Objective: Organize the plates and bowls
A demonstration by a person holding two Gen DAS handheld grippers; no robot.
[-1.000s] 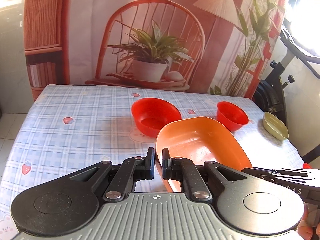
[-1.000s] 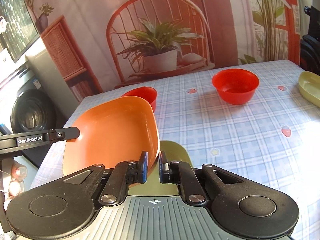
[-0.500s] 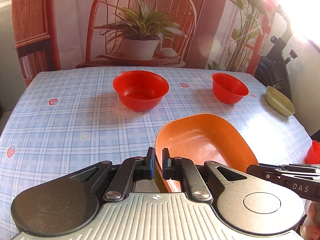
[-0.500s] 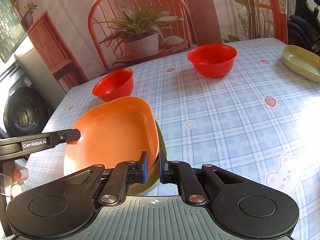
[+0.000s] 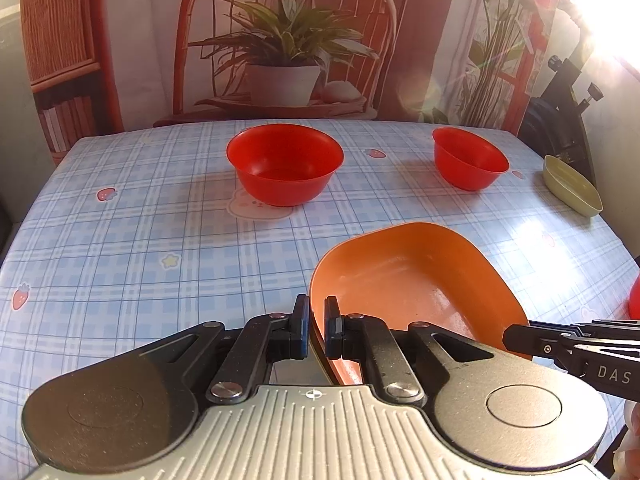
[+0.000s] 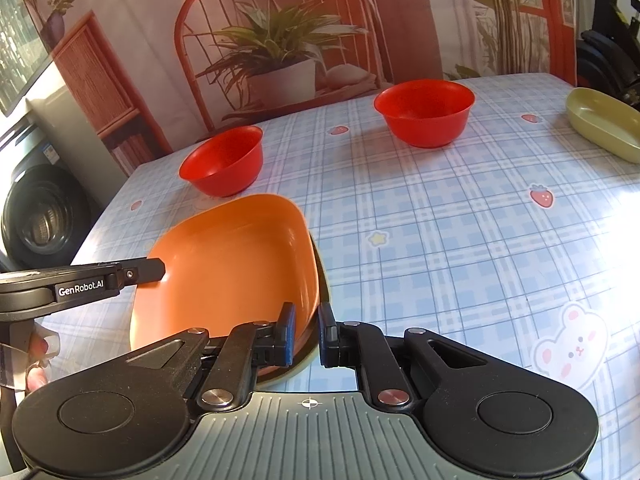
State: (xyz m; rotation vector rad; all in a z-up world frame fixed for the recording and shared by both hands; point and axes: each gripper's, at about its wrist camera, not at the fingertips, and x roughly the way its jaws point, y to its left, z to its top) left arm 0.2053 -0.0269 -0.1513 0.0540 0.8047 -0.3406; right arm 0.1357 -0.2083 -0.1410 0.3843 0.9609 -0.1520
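My left gripper (image 5: pixel 316 330) is clamped on the near-left rim of the orange plate (image 5: pixel 416 288); the rim sits right between the two pads, which are nearly together. My right gripper (image 6: pixel 306 334) grips the opposite rim of the same plate (image 6: pixel 236 264), one pad inside the rim and one outside. In the left wrist view the right gripper's fingers (image 5: pixel 560 344) come in from the right edge of the frame and meet the plate's near-right side. In the right wrist view the left gripper's fingers (image 6: pixel 132 274) reach in from the left and touch the plate's left rim.

The orange plate is near the front edge of the table (image 5: pixel 140 248), roughly level. Under it, in the right wrist view, a green plate (image 6: pixel 324 304) shows as a thin olive rim along the orange plate's right and near side; I cannot tell if the two touch.

A big red bowl (image 5: pixel 285 164) stands upright toward the back edge of the table, about the middle. A smaller red bowl (image 5: pixel 470 164) stands toward the back right corner, well apart from the first. A second green dish (image 5: pixel 572 186) sits at the right edge of the table, just beyond the small bowl. The cloth is blue checks with strawberries and stars.
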